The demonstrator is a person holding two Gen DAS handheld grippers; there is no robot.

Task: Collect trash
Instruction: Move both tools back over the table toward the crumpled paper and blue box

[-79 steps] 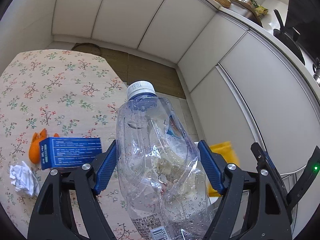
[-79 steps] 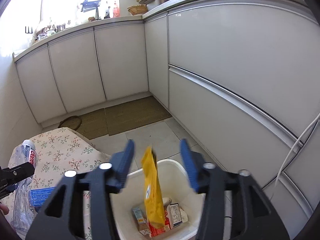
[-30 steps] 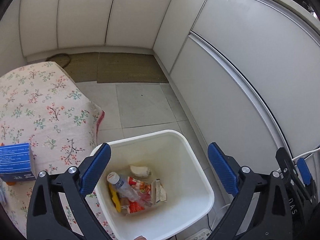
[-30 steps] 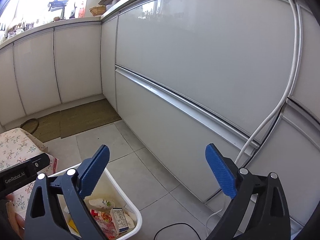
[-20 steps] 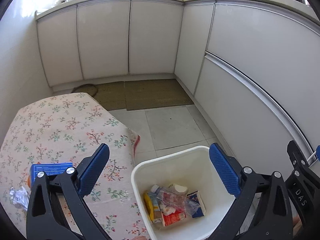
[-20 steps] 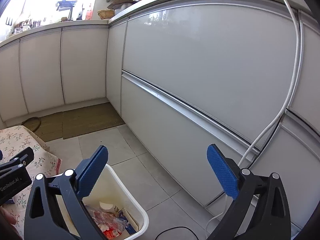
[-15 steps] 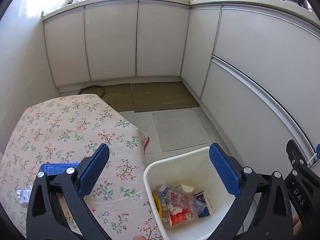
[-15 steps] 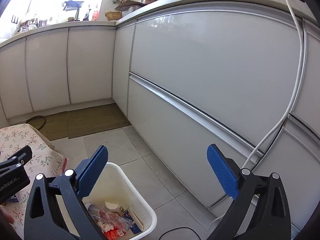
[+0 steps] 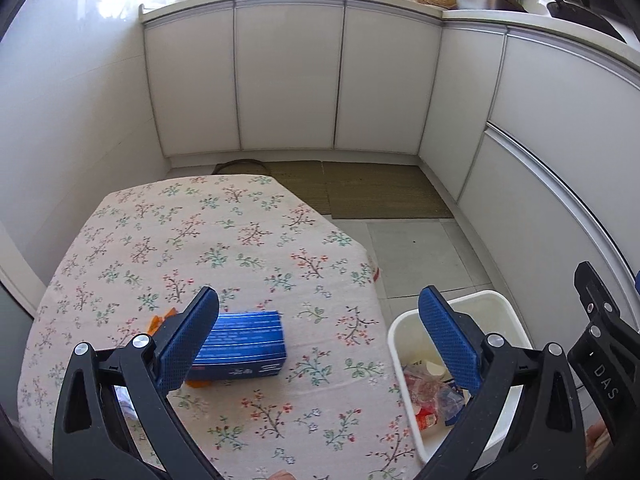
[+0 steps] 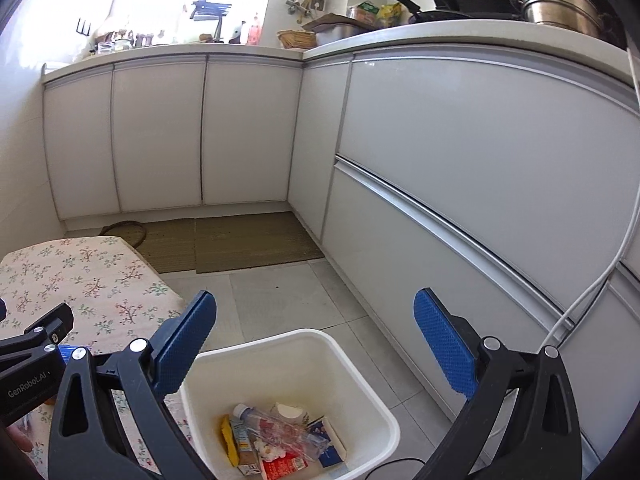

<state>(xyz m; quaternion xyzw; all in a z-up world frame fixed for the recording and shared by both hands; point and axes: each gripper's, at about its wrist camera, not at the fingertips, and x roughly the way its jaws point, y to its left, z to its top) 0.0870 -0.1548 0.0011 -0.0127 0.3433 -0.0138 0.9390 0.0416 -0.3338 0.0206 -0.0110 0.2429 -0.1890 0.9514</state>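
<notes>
A white trash bin (image 10: 356,372) stands on the floor beside the table; it also shows in the left wrist view (image 9: 502,308). In it lie a crushed clear bottle (image 10: 280,432), a yellow packet (image 10: 227,440) and small cartons. On the floral tablecloth (image 9: 208,240) lies a blue box (image 9: 244,344), with something orange (image 9: 158,320) behind it and a white crumpled paper (image 9: 124,404) partly hidden by my left finger. My left gripper (image 9: 318,340) is open and empty above the table's right part. My right gripper (image 10: 314,340) is open and empty above the bin.
White kitchen cabinets (image 9: 288,80) line the back and right walls. Brown mats (image 9: 360,188) lie on the tiled floor. A white cable (image 10: 600,280) hangs down the right cabinet front. Pots and a pan (image 10: 560,0) stand on the counter.
The bottle and the yellow packet left the grippers and now lie in the bin. Both grippers stand open. The left gripper has swung left from over the bin to over the table.
</notes>
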